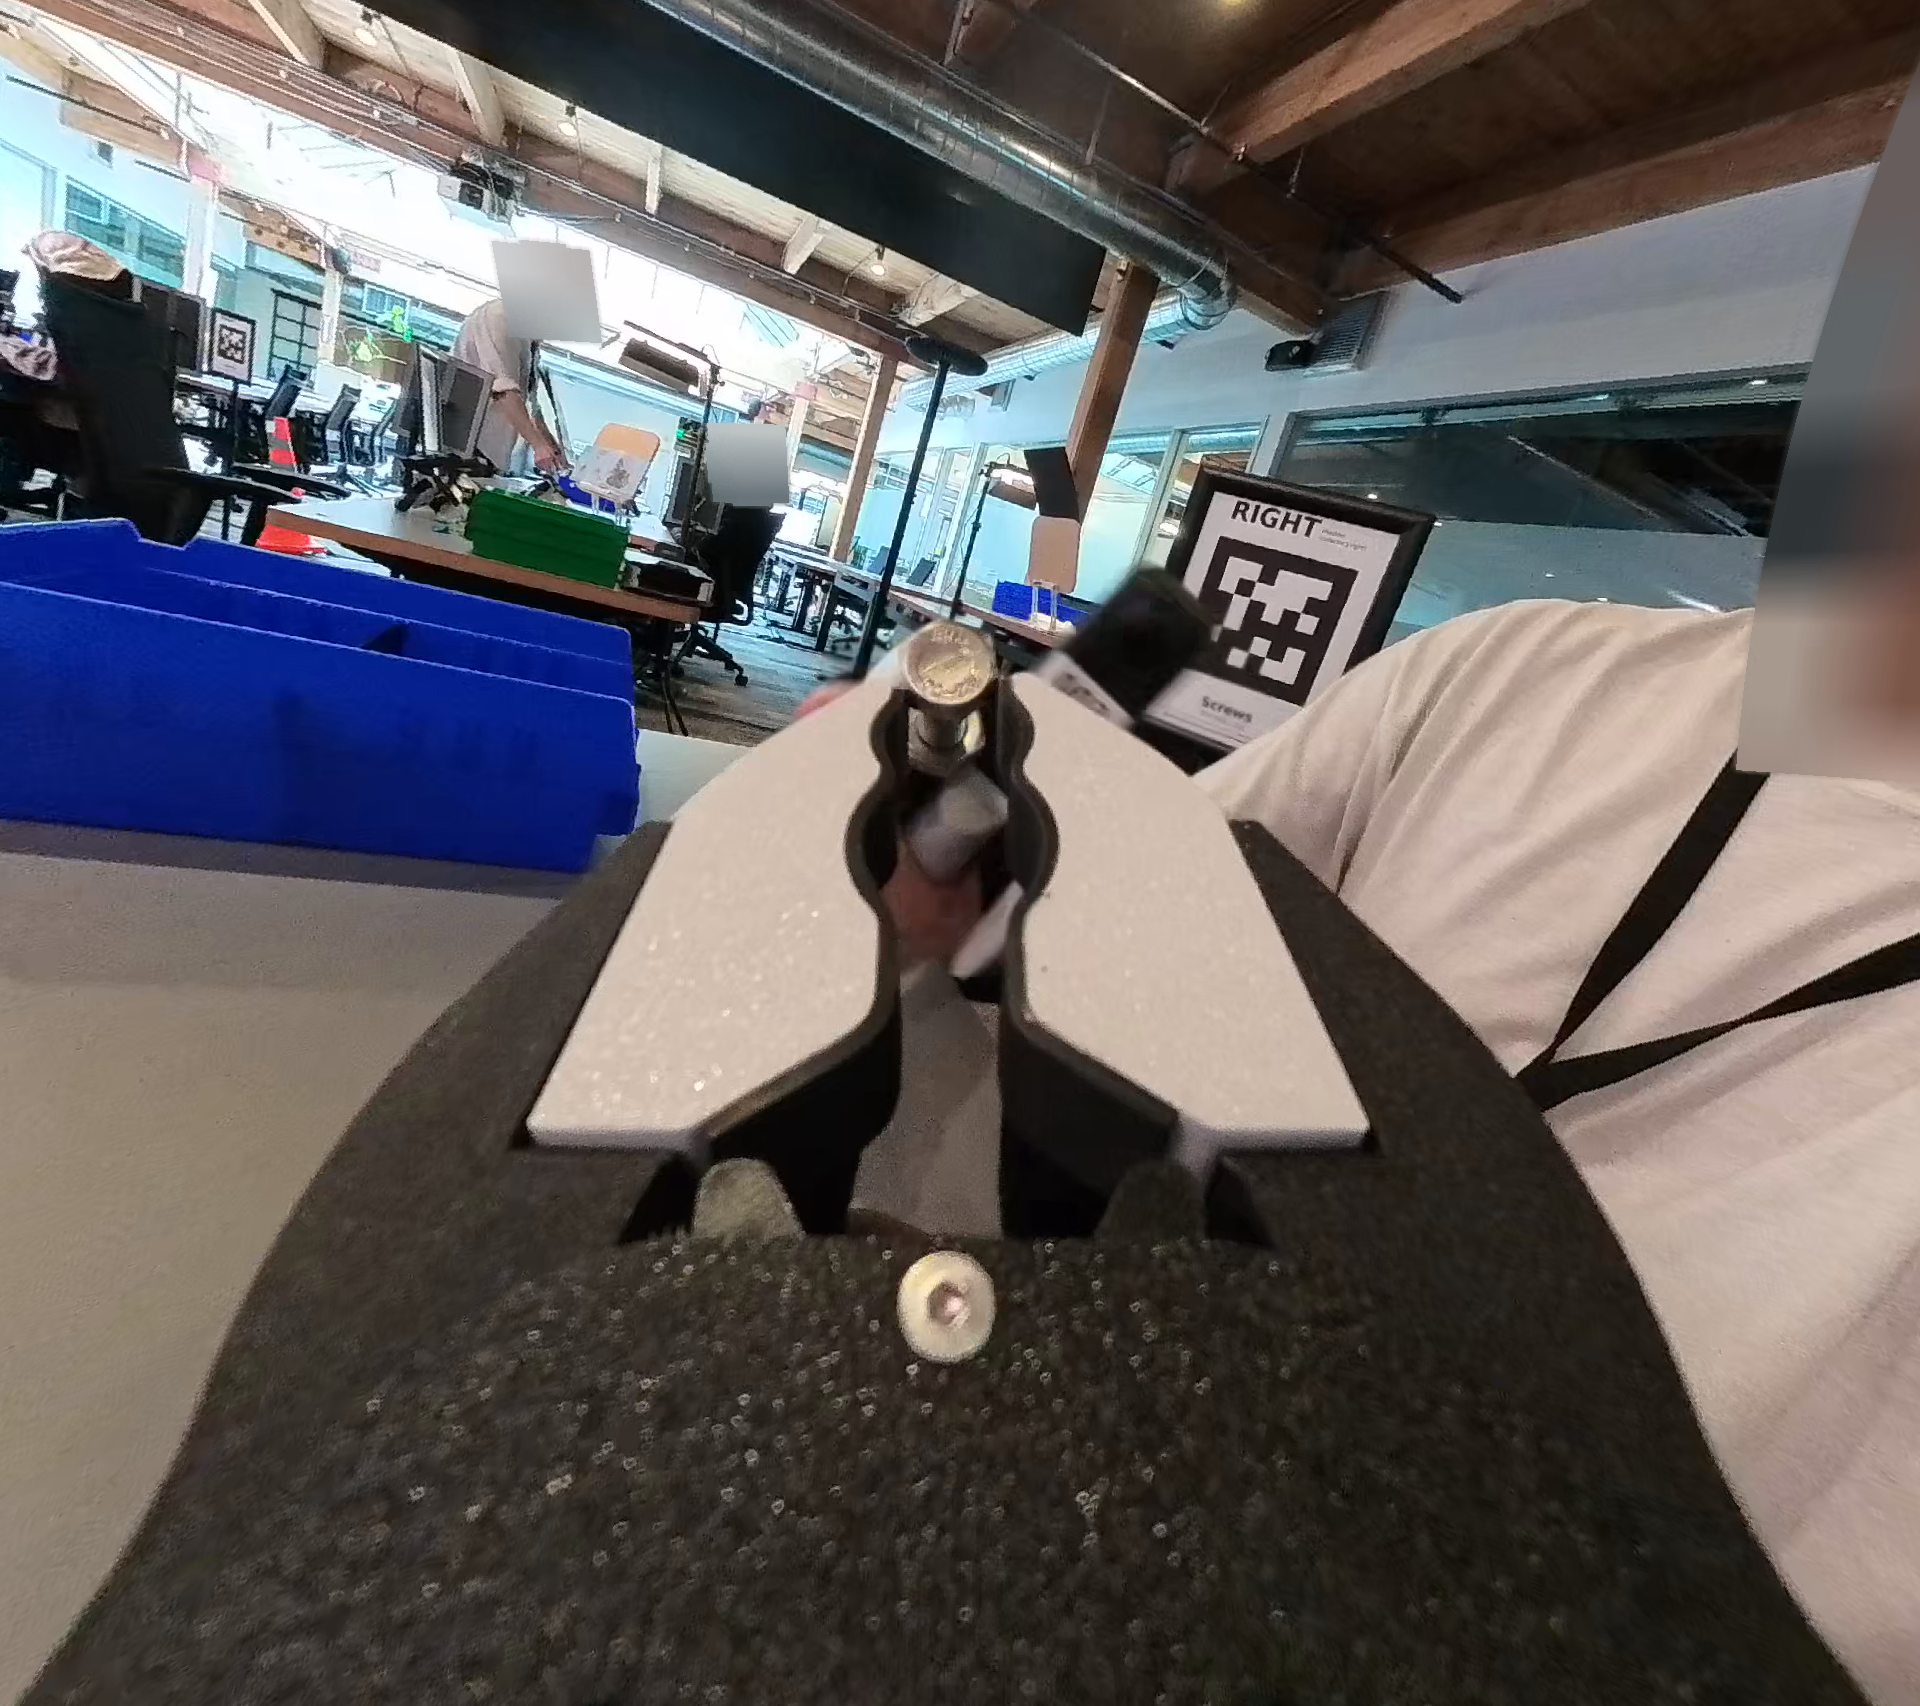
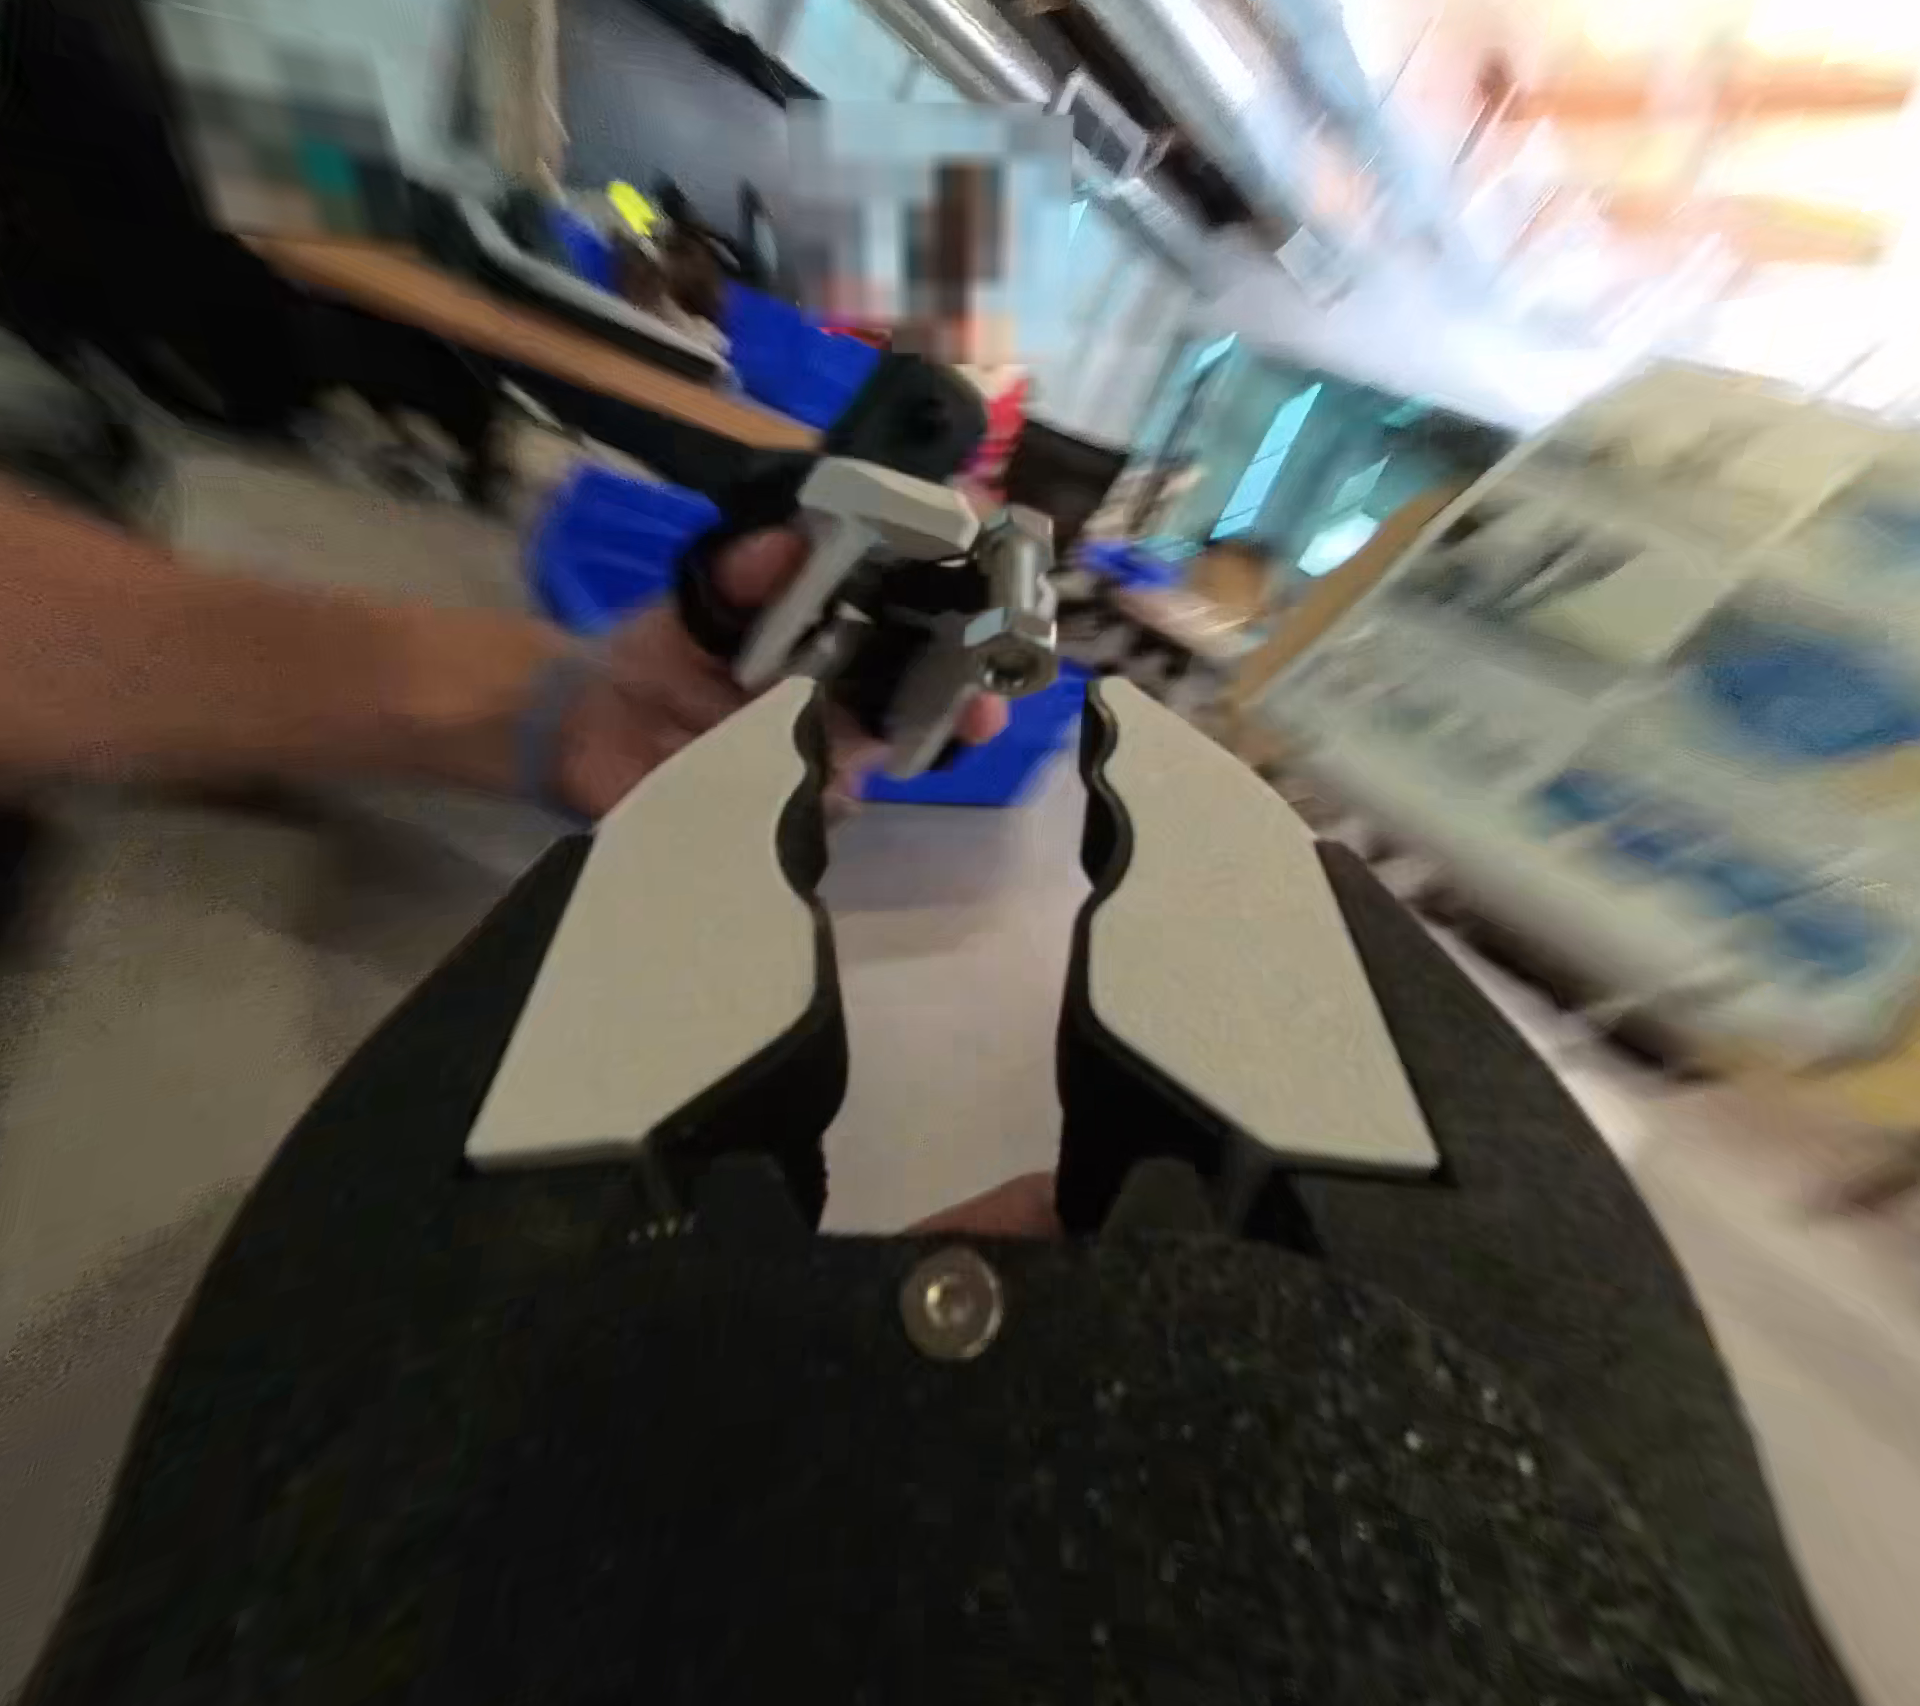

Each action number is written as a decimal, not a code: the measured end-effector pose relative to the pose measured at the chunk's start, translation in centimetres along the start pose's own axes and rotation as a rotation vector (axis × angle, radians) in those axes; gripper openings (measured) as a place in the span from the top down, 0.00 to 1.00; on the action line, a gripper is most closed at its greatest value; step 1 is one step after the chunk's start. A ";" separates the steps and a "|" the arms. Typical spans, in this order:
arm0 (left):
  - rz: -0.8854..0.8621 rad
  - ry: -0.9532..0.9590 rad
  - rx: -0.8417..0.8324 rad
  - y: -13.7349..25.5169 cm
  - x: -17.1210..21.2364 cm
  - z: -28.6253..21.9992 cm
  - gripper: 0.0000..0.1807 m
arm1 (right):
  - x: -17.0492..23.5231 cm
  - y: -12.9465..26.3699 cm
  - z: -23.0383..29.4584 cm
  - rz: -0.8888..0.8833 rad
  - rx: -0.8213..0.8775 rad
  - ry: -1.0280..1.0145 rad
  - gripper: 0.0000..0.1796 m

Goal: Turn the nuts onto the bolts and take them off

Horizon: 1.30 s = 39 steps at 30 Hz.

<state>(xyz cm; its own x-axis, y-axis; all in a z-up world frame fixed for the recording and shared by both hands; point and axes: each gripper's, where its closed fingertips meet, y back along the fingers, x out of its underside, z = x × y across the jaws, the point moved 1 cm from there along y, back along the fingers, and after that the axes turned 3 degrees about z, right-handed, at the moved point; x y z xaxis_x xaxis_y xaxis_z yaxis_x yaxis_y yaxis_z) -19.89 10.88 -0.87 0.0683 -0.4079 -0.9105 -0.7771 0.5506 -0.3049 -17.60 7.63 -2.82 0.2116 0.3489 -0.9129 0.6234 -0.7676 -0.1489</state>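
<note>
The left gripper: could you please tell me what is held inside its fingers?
The left gripper is shut on a bolt, its round head poking out past the tips. A nut sits on the far end. The fingers cover most of the shank.

My left gripper (image 1: 943,721) is raised off the table and tilted upward, its two fingers drawn almost together. My right gripper (image 2: 948,711) points at the left one from the side, fingers spread with a clear gap, gripping nothing. My left hand (image 2: 665,700) wraps the left handle.

Bolt (image 1: 948,669) between fingers (image 1: 769,908) (bin (image 1: 312,700) left)
</note>
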 end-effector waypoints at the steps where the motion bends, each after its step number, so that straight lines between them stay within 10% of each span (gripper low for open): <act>1: 0.001 0.000 0.001 -0.1 0.0 0.0 0.92 | 0.3 -0.1 -0.2 -0.013 -0.045 -0.237 0.72; 6: 0.020 -0.004 -0.006 -0.3 0.4 0.1 0.92 | 0.7 -0.4 -0.6 -0.133 -0.175 -0.804 0.75; 14: 0.013 -0.003 0.003 -0.2 0.4 0.0 0.92 | 0.2 -1.0 -0.3 -0.157 -0.206 -0.802 0.90; 18: 0.017 -0.008 0.005 -0.3 0.3 -0.2 0.92 | -0.1 -0.9 -0.7 -0.094 -0.071 -0.382 0.91; 28: 0.006 0.015 -0.007 0.0 0.2 0.3 0.92 | -0.5 -1.0 -1.7 0.108 0.458 1.469 0.90; 34: 0.017 0.016 0.000 -0.3 0.5 0.2 0.92 | -0.3 -0.6 -1.6 0.058 0.472 1.516 0.90; 39: 0.008 0.018 0.000 -0.2 0.4 0.2 0.92 | -0.4 -0.2 -1.2 0.021 0.324 1.044 0.81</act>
<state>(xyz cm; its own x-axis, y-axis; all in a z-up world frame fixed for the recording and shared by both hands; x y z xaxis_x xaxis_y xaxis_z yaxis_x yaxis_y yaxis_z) -19.57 10.79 -1.19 0.0505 -0.4163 -0.9078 -0.7776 0.5540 -0.2973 -16.93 8.23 -1.98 0.8493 0.5006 -0.1675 0.4167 -0.8306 -0.3694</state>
